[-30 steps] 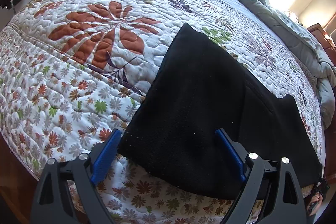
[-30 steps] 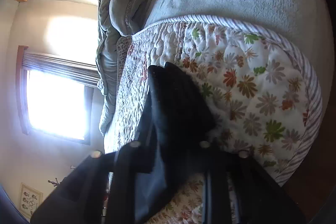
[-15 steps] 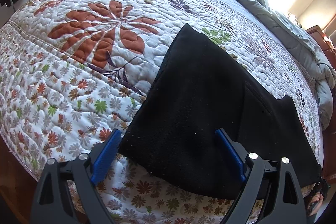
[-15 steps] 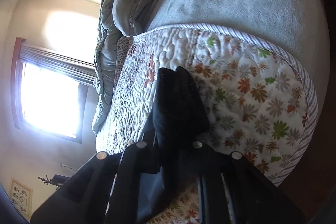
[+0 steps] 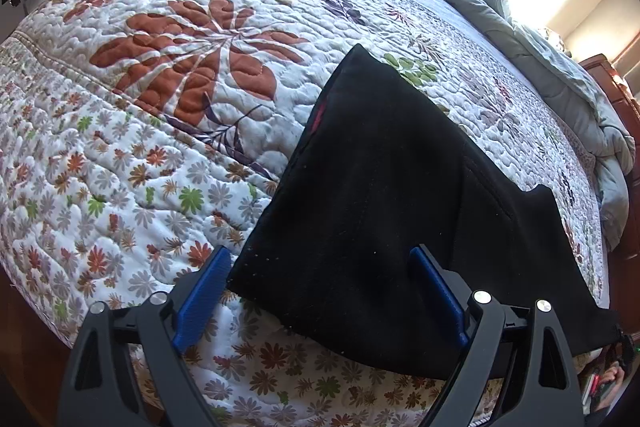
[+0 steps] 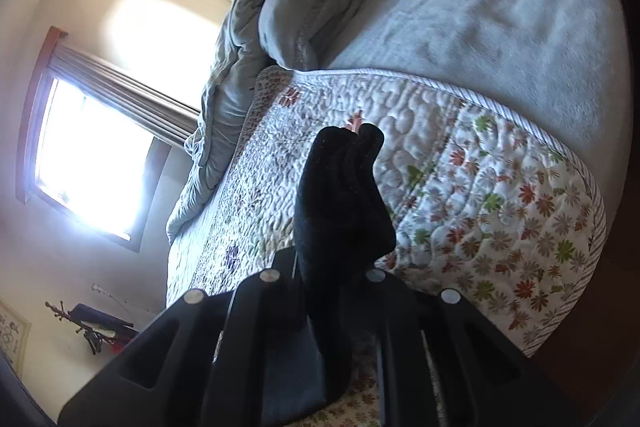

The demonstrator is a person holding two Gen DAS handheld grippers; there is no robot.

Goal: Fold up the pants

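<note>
The left gripper (image 5: 320,291) gapes wide over the black pants (image 5: 380,195) hem; the right gripper (image 6: 336,267) pinches a bunched edge above the floral quilt (image 5: 140,147).

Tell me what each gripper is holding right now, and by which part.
The right gripper is shut on a bunched edge of the black pants. The left gripper is open, straddling the pants' near edge on the quilt, holding nothing.

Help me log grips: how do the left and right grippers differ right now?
The left gripper is open, its blue pads straddling the flat pants; the right gripper is shut on a bunched fold of them. Both are black, above the quilt.
</note>
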